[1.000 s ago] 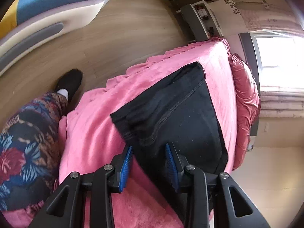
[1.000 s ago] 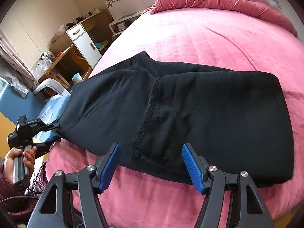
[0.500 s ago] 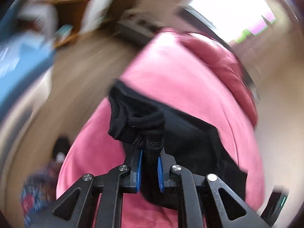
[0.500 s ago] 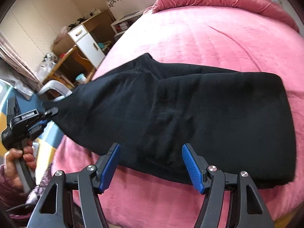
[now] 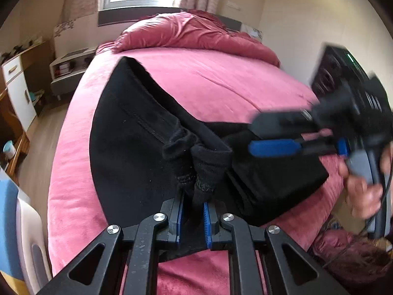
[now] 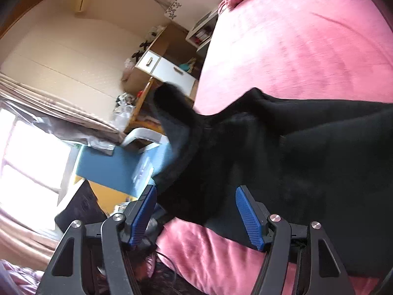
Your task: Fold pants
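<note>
Black pants (image 5: pixel 132 147) lie on the pink bed (image 5: pixel 221 78), partly folded. My left gripper (image 5: pixel 192 212) is shut on a bunched end of the black fabric and holds it lifted above the bed. In the right wrist view that raised end (image 6: pixel 176 115) stands up from the rest of the pants (image 6: pixel 307 162). My right gripper (image 6: pixel 196 212) is open over the pants' near edge, its blue pads (image 6: pixel 248 217) well apart and not pressing the cloth. The left wrist view shows the right gripper (image 5: pixel 272 135) from the side over the folded part, held by a hand (image 5: pixel 363 191).
A heaped pink duvet (image 5: pixel 194 32) lies at the head of the bed under the window. A white drawer cabinet (image 6: pixel 169 71) and a low shelf (image 5: pixel 71 66) stand beside the bed. A blue and white seat (image 6: pixel 122 164) is close to the bed's corner. Wooden floor (image 5: pixel 44 132) runs alongside.
My left gripper closed on the pants' end, rolled over and carried the cloth up and across toward the right gripper. The right gripper swung a little to the left, still open.
</note>
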